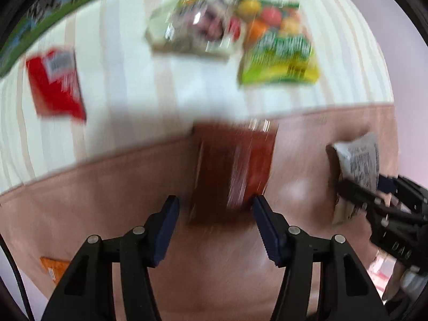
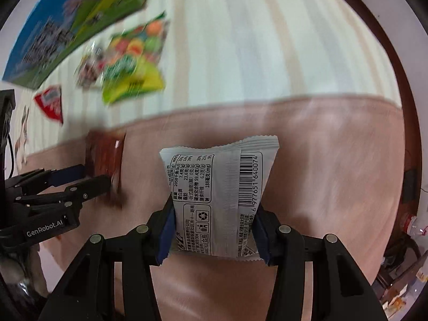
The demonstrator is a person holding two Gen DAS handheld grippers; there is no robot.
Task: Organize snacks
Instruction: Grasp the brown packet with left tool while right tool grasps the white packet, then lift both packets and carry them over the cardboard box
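Observation:
My right gripper (image 2: 212, 227) is shut on a white snack packet (image 2: 218, 190), back side up with barcode, held over the pink bedspread (image 2: 321, 160). It also shows in the left wrist view (image 1: 357, 165). My left gripper (image 1: 216, 214) is open, its fingers on either side of a blurred brown-red packet (image 1: 235, 168), which also shows in the right wrist view (image 2: 105, 157). Whether the fingers touch it I cannot tell. A green fruit-candy bag (image 1: 278, 45), a clear mixed-snack bag (image 1: 192, 29) and a red packet (image 1: 54, 85) lie on the striped sheet (image 1: 133, 85).
A green-blue picture box (image 2: 72, 29) lies at the far left of the bed. An orange packet (image 1: 53, 267) lies at the near left edge. A dark wooden bed frame (image 2: 401, 93) runs along the right, with clutter on the floor (image 2: 409, 267) beyond.

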